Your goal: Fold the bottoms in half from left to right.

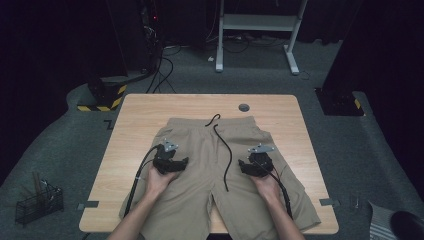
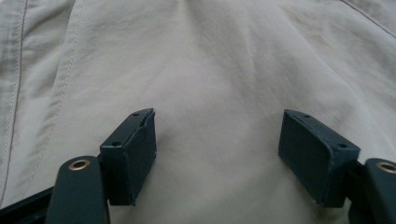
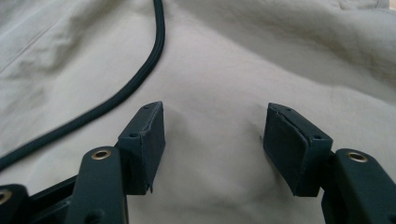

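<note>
Beige shorts (image 1: 200,150) lie flat on the wooden table (image 1: 130,125), waistband toward the far side, with a long black drawstring (image 1: 225,150) running down the middle. My left gripper (image 1: 170,162) rests on the left leg of the shorts (image 2: 215,70), jaws wide apart over smooth cloth, pads (image 2: 135,154) down against it with nothing pinched. My right gripper (image 1: 256,165) sits on the right leg, open as well, its pads (image 3: 144,140) pressed onto the fabric (image 3: 215,107). The drawstring (image 3: 140,74) curves past to the left of its jaws.
A round grommet (image 1: 243,107) is set in the table near its far edge. A wire basket (image 1: 37,202) stands on the floor at the left. A white desk frame (image 1: 257,30) and cables lie beyond the table.
</note>
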Action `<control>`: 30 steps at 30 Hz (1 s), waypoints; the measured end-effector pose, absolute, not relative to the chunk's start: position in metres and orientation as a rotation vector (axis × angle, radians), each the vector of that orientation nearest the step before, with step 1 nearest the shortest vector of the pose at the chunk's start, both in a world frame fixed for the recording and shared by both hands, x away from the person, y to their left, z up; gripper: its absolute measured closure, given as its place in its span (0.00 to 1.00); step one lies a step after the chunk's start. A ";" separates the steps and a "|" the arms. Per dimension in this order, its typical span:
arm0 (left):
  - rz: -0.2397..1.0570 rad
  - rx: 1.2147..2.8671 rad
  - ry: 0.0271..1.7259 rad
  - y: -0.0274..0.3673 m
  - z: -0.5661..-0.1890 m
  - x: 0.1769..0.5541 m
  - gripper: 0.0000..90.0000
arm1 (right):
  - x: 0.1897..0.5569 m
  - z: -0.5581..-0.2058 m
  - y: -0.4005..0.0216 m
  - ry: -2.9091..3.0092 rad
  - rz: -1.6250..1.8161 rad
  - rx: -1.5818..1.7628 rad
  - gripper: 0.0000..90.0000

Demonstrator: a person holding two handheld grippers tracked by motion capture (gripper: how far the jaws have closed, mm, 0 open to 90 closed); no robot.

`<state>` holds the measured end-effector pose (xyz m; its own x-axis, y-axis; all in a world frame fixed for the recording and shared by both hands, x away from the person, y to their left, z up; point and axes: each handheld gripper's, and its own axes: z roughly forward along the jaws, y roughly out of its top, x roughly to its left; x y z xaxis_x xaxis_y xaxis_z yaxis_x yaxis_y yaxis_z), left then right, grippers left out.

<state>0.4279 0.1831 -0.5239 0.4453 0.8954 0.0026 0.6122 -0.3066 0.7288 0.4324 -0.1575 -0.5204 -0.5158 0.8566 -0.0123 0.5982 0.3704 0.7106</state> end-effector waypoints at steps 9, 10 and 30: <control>0.535 2.031 1.194 0.180 -0.527 0.388 0.30 | 0.397 -0.522 -0.173 2.275 0.958 1.224 0.43; 0.525 2.038 1.179 0.179 -0.527 0.382 0.30 | 0.394 -0.521 -0.174 2.281 0.955 1.221 0.43; 0.632 1.974 1.356 0.219 -0.489 0.455 0.31 | 0.430 -0.502 -0.147 2.225 1.075 1.202 0.60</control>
